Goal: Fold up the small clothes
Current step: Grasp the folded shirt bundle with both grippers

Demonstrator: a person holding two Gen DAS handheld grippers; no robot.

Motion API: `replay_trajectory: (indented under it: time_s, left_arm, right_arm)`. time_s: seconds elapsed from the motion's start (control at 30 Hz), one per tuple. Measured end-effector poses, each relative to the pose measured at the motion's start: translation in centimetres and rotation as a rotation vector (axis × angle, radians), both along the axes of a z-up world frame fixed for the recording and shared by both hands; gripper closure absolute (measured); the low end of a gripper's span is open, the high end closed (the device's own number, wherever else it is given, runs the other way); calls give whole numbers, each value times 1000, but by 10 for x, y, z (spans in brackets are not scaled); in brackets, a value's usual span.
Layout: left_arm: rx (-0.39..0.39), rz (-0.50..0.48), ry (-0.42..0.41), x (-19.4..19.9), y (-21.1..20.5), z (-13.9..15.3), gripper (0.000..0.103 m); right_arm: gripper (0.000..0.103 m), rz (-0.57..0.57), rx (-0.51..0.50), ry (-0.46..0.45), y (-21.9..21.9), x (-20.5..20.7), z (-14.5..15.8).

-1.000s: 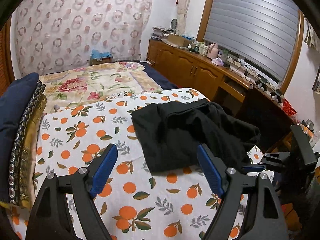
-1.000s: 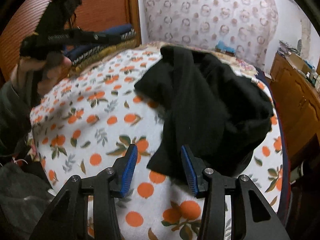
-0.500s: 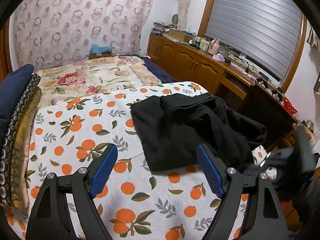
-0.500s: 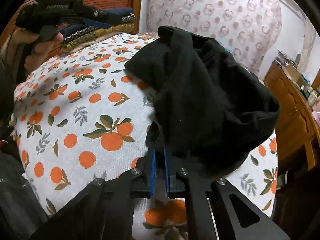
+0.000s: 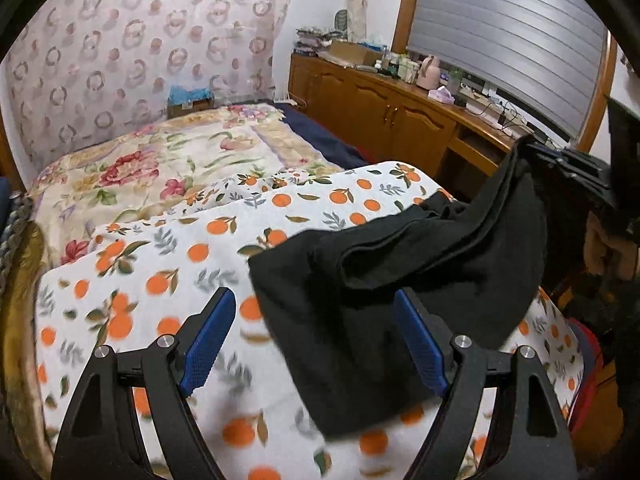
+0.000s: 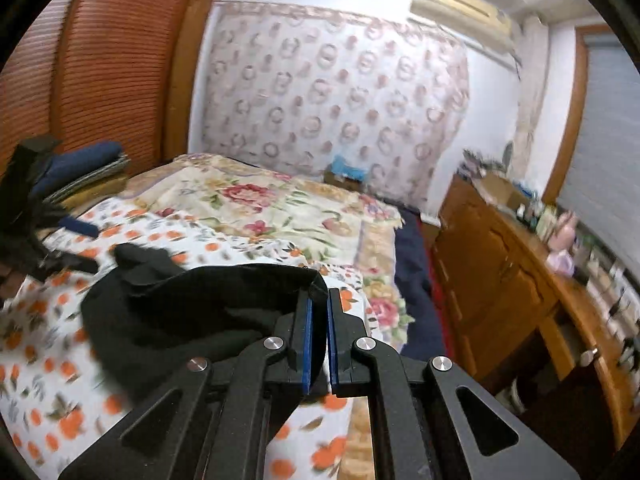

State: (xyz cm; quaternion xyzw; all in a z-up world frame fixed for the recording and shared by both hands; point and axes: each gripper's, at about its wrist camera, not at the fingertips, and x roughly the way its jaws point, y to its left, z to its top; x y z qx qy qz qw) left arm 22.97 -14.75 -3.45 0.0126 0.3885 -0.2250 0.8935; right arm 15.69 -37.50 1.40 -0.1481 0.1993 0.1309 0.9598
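A crumpled black garment (image 5: 384, 280) lies on the orange-print blanket (image 5: 168, 280) of the bed. My right gripper (image 6: 318, 312) is shut on one edge of the black garment (image 6: 192, 312) and holds that edge lifted above the bed. In the left wrist view the same right gripper (image 5: 560, 160) shows at the right edge, with the cloth hanging down from it. My left gripper (image 5: 316, 320) hovers open over the garment's near left part, its blue pads (image 5: 208, 336) wide apart and clear of the cloth. The left gripper (image 6: 52, 240) also appears at the left of the right wrist view.
A floral quilt (image 5: 160, 164) covers the far half of the bed. Folded dark bedding (image 6: 80, 172) is stacked at the left by a wooden panel. A wooden cabinet (image 5: 400, 112) with bottles and clutter runs along the right wall under a shuttered window (image 5: 508, 28).
My right gripper closed on the garment's edge and lifted it up and away from the bed. My left gripper moved in closer over the garment, still open.
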Motion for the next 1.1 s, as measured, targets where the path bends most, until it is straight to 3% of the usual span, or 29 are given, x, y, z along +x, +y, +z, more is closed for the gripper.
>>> replay_trajectory:
  time_s: [0.17, 0.23, 0.3, 0.33, 0.43, 0.5, 0.63, 0.73, 0.83, 1.0, 1.07, 1.1]
  left_arm:
    - [-38, -70, 45, 35, -11, -11, 28]
    - [-59, -113, 64, 45, -18, -12, 40]
    - [-76, -154, 85, 54, -25, -13, 76]
    - [-77, -159, 93, 56, -27, -13, 88]
    - [-144, -122, 42, 49, -14, 8, 92]
    - [-184, -80, 17, 45, 1, 23, 92]
    - [-121, -23, 21, 55, 7, 25, 92]
    - [-72, 44, 46, 66, 7, 12, 91]
    - [-64, 46, 77, 69, 6, 2, 88]
    - [-30, 37, 41, 55, 9, 6, 37]
    - [-25, 23, 36, 50, 7, 7, 25]
    - [-18, 14, 26, 46, 5, 8, 25]
  right_arm:
    - [97, -26, 58, 80, -7, 39, -27]
    - [97, -13, 61, 94, -6, 45, -27]
    - [97, -7, 61, 94, -6, 49, -22]
    - [97, -3, 72, 93, -10, 51, -14]
    - [97, 21, 111, 59, -23, 45, -5]
    - [97, 29, 149, 26, -30, 39, 5]
    - [97, -7, 128, 54, -25, 55, 8]
    - [97, -14, 74, 156, -5, 81, -5]
    - [97, -10, 11, 243, 8, 105, -22]
    - [97, -15, 15, 281, 1, 117, -20]
    - [97, -23, 20, 283, 0, 116, -13]
    - [95, -32, 21, 280, -2, 114, -10]
